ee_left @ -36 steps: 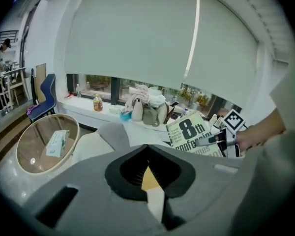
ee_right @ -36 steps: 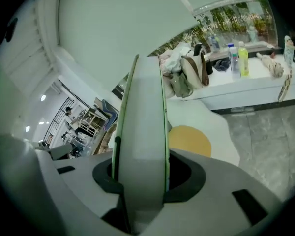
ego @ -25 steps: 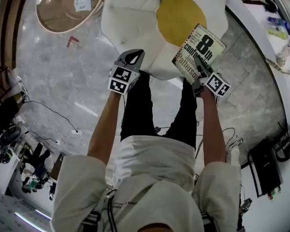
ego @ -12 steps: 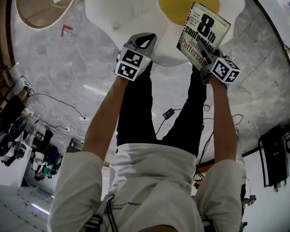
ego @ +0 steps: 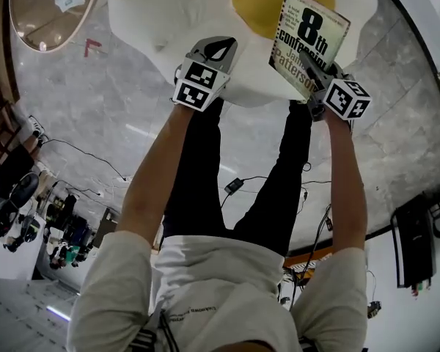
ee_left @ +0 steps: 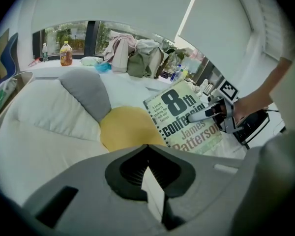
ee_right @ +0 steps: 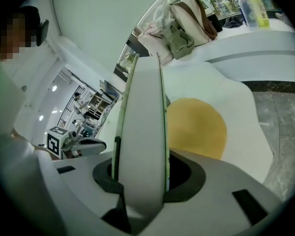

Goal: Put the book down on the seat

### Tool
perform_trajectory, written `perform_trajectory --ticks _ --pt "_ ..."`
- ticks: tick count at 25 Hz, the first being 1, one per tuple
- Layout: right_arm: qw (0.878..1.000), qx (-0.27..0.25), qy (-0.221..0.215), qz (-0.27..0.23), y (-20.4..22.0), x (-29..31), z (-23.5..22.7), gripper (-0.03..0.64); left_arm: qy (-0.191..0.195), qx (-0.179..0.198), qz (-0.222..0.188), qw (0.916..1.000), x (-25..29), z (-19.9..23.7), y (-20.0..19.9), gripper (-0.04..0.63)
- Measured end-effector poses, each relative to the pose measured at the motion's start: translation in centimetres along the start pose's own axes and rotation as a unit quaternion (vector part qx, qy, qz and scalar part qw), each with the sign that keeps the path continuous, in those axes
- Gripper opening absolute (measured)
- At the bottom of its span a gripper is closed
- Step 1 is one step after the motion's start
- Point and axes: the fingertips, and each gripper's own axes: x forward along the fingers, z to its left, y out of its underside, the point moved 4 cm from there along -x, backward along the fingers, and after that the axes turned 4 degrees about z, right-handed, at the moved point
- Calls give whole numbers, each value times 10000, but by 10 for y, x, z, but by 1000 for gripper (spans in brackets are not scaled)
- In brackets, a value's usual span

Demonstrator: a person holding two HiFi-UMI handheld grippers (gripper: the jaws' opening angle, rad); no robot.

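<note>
The book [ego: 308, 39], pale green with big black cover lettering, is tilted above the near right part of the seat [ego: 169, 20], a white egg-shaped cushion with a yellow centre [ego: 257, 6]. My right gripper [ego: 308, 59] is shut on its lower edge, one jaw lying across the cover. The right gripper view shows the book [ee_right: 140, 132] edge-on between the jaws. The left gripper view catches the cover [ee_left: 187, 119] off to the right. My left gripper [ego: 224, 44] hangs over the seat's near edge, left of the book, shut with nothing held.
A round wooden table [ego: 51, 9] stands at the far left on the marble floor. Cables [ego: 235, 185] trail by the person's legs. A grey cushion [ee_left: 86, 90] lies on the seat's back. Bags [ee_left: 137, 58] and a bottle [ee_left: 65, 53] sit on the white counter behind.
Both grippers have sunk toward the seat and shifted farther over it. The book went with the right gripper and now overlaps the yellow centre's edge.
</note>
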Motion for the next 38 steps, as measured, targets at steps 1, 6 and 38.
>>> perform_trajectory --ticks 1,6,38 --pt "10000 -29 -2 21 -1 8 -3 156 5 -2 -2 10000 6 5 2 9" --pt "9999 24 112 90 4 41 -12 156 94 -119 -53 9999 31 25 15 8" --pt "9868 1090 -1052 581 33 163 -71 155 124 -1155 -377 9925 155 41 51 9"
